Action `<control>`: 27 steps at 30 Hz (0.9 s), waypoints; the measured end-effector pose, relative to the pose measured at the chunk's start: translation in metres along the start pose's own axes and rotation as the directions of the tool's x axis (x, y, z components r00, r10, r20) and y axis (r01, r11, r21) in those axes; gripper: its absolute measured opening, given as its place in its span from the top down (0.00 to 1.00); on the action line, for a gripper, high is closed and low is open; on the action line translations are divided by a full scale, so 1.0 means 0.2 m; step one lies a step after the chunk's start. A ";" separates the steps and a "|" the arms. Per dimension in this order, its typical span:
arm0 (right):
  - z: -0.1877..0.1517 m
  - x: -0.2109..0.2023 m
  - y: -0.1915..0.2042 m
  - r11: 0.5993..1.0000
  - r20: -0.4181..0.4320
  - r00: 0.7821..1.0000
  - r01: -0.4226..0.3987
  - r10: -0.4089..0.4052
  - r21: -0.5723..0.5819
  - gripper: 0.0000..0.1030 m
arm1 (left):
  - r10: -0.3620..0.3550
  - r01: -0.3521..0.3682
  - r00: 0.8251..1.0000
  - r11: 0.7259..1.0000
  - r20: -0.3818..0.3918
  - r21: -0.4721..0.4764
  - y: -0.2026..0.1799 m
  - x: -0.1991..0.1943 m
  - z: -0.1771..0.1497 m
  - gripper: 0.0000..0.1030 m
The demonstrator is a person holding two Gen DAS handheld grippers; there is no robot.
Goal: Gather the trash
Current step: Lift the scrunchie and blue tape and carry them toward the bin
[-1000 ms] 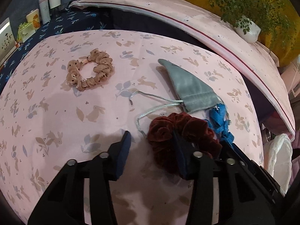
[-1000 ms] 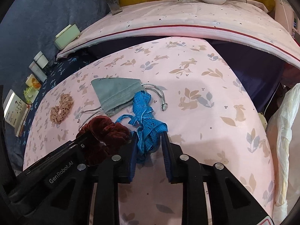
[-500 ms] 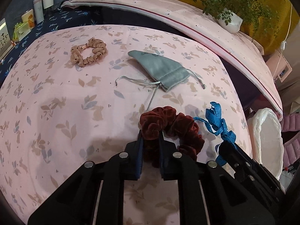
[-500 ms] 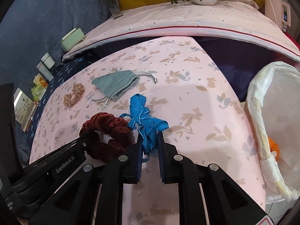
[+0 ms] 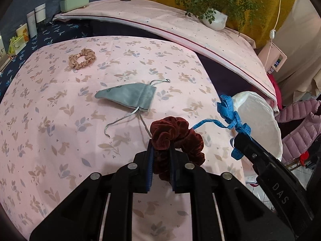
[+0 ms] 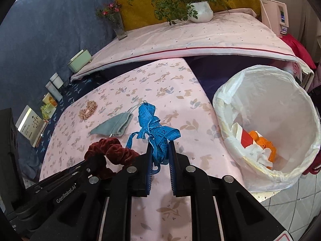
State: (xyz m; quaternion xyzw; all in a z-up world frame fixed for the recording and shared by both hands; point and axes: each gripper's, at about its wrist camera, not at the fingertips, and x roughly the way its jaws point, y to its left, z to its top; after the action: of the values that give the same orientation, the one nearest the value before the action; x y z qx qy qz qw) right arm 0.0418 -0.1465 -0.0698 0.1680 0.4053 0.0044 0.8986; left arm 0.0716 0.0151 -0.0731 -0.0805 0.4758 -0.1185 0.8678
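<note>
Bin direction is what my next move turns on, so I go through the right wrist view from left to right.

At the lower left of the frame my left gripper (image 6: 94,160) is nearly closed, its jaws pinching the dark red velvet scrunchie (image 6: 112,150), which bunches up above them and hangs clear of the pink rabbit-print bed cover (image 6: 180,92).

At the lower centre my right gripper (image 6: 160,156) is also nearly closed. Its jaws clamp a bundle of blue measuring tape (image 6: 154,128), with loops standing up above the jaws and one loose strand trailing down to the left.

At the right of the frame, just past the cover's edge, stands the white-lined trash bin (image 6: 230,92). Its mouth is open toward me, with orange, red and white scraps at the bottom.

Both held things lie left of the bin, so I judge the carry goes toward the right of the frame. The tape is nearer; the scrunchie sits beyond it, well apart from the rim. The tape's long axis runs up from my jaws, tilted slightly left, so its loops should clear the rim before I let go.

In the left wrist view, a beige scrunchie (image 5: 82,58) lies at the upper left on the cover and a grey drawstring pouch (image 5: 130,97) near the centre, neither collected yet.
</note>
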 end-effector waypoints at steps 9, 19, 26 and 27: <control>-0.07 -0.14 -0.16 0.999 0.026 0.999 0.035 -0.036 0.041 0.87 | -0.039 0.041 0.998 0.999 -0.047 0.036 -0.12 0.00 -0.13 0.83; -0.16 -0.18 -0.22 0.998 0.013 0.999 0.038 -0.038 0.055 0.87 | 0.002 -0.006 0.990 1.000 -0.141 -0.026 -0.03 0.07 -0.30 0.54; -0.18 -0.20 -0.22 0.998 0.011 1.000 0.023 -0.024 0.052 0.87 | 0.021 -0.032 0.988 0.997 -0.155 -0.067 0.00 0.09 -0.35 0.46; -0.19 -0.20 -0.23 0.998 0.010 1.000 0.022 -0.022 0.051 0.87 | 0.031 -0.041 0.989 0.997 -0.147 -0.070 0.00 0.08 -0.35 0.46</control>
State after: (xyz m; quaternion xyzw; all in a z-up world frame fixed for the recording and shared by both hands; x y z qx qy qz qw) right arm -0.0179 -0.1837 -0.0773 0.1864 0.4023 -0.0168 0.8962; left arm 0.0213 0.0077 -0.1232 -0.0944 0.5435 -0.0911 0.8291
